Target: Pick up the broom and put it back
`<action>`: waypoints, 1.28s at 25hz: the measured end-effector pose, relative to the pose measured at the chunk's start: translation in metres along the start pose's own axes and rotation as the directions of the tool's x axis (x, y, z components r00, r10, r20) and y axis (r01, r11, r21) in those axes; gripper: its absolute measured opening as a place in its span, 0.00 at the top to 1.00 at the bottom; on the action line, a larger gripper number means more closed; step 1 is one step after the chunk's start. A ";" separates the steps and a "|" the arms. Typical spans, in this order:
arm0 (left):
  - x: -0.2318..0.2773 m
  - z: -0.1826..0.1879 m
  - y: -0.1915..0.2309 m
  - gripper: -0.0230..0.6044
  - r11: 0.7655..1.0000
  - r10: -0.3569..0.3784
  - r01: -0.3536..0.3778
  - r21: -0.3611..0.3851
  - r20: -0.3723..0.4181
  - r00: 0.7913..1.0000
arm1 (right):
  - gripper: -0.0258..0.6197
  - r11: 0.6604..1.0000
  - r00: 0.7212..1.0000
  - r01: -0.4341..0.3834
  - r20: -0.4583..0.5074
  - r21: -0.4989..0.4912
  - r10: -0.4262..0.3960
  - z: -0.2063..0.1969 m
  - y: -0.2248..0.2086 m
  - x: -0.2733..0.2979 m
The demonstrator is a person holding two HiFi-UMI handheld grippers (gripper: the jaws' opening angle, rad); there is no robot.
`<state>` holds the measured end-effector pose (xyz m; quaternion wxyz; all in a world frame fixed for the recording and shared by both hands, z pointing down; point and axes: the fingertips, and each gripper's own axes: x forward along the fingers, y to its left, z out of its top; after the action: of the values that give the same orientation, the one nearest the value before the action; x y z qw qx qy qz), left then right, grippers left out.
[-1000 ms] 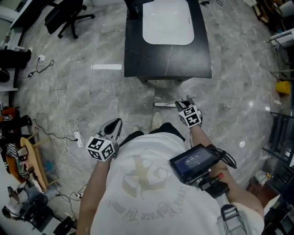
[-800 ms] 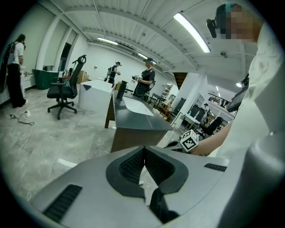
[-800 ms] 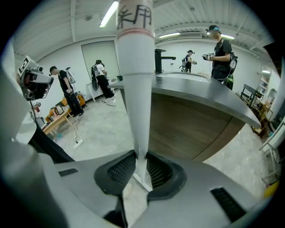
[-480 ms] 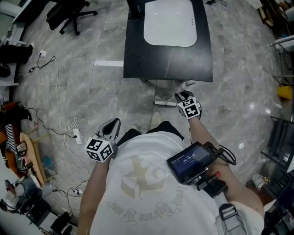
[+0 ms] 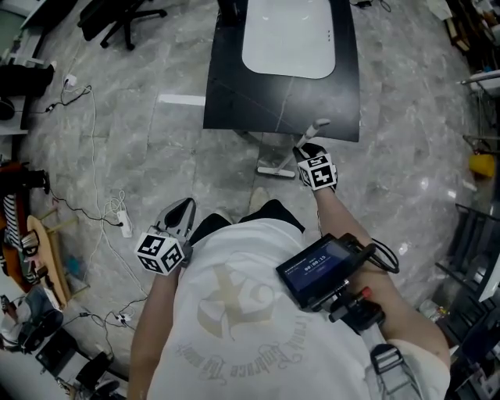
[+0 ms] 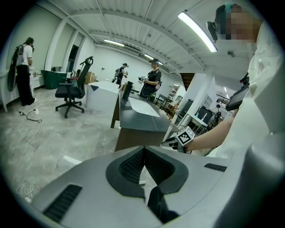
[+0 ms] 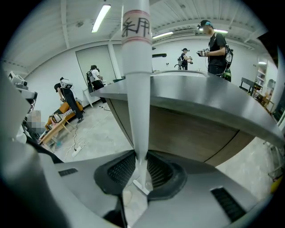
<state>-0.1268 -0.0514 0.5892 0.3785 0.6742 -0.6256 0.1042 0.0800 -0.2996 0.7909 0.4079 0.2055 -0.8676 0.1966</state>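
Observation:
The broom's white handle [image 7: 136, 89] rises straight up from between the jaws in the right gripper view, with a pink band and dark marks near its top. My right gripper [image 7: 141, 156] is shut on it. In the head view the right gripper [image 5: 305, 151] holds the handle [image 5: 316, 126] close to the near edge of the dark table [image 5: 234, 101], and the broom's pale lower end [image 5: 273, 170] is down by the floor. My left gripper [image 5: 180, 212] hangs by my left side, shut with nothing in it [image 6: 143, 150]. Its view also catches the right gripper [image 6: 171, 142].
A white board [image 5: 285, 39] lies on the dark table. An office chair [image 5: 117, 16] stands at the far left; cables and a power strip [image 5: 121, 226] trail over the grey floor at left. Shelving and a yellow object [image 5: 483, 164] stand at right. Other people stand further off.
My right gripper has carried the broom forward, closer to the table's near edge. The left gripper has stayed by my side.

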 end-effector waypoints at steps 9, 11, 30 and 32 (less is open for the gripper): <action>0.000 0.002 0.000 0.94 1.000 -0.001 0.000 0.006 0.017 1.000 | 0.81 1.000 1.000 0.015 0.015 0.008 -0.015 0.003 -0.001 0.001; 0.001 0.005 0.000 0.94 1.000 -0.007 0.006 0.012 0.018 1.000 | 0.80 1.000 0.999 0.022 0.023 0.012 -0.022 0.004 -0.002 -0.001; 0.006 0.007 -0.007 0.94 0.972 -0.221 0.221 0.086 0.000 0.975 | 0.78 0.967 0.973 0.121 0.164 0.225 -0.160 0.017 0.030 -0.097; 0.001 0.010 -0.007 0.94 0.965 -0.246 0.245 0.096 0.004 0.969 | 0.82 0.965 0.968 0.113 0.193 0.238 -0.161 0.023 0.046 -0.108</action>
<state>-0.1233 -0.0597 0.5801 0.3510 0.7645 -0.5346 0.0806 0.1050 -0.2519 0.6846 0.3005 0.3298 -0.8616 0.2419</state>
